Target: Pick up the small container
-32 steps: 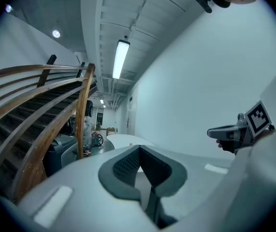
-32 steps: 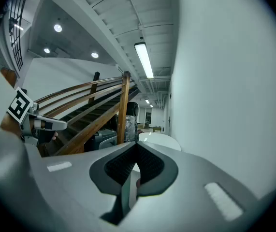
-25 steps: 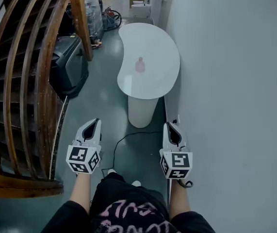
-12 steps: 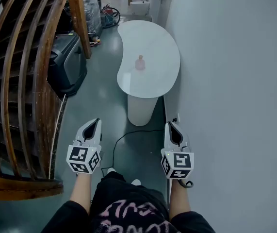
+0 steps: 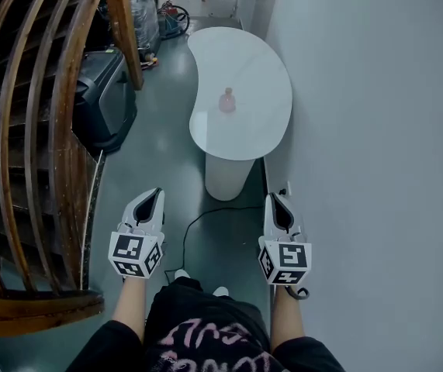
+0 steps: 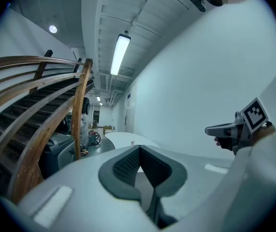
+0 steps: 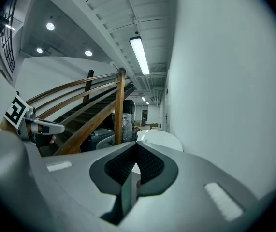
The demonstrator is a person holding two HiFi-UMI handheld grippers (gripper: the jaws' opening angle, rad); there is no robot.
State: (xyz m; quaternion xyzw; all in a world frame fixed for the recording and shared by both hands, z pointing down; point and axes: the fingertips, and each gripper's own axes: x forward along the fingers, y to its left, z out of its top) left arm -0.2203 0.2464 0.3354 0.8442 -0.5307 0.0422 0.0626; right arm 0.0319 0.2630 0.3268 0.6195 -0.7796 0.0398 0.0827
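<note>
The small pink container (image 5: pixel 226 100) stands upright on a white kidney-shaped table (image 5: pixel 260 68), far ahead of both grippers. In the left gripper view it is a tiny shape (image 6: pixel 132 142) on the distant table (image 6: pixel 121 137). My left gripper (image 5: pixel 154 196) and right gripper (image 5: pixel 275 201) are held low and side by side over the floor, well short of the table. Both are shut with nothing between the jaws. The right gripper (image 6: pixel 223 129) also shows at the right edge of the left gripper view.
A curved wooden stair railing (image 5: pixel 58 91) runs along the left, with a dark case (image 5: pixel 106 99) beside it. A white wall (image 5: pixel 376 130) lies close on the right. A black cable (image 5: pixel 198 225) trails on the grey floor before the table's pedestal (image 5: pixel 227 178). Wrapped goods stand down the corridor.
The table and container have shifted slightly lower and nearer in the head view as the person moves forward. Both grippers keep the same pose, still shut.
</note>
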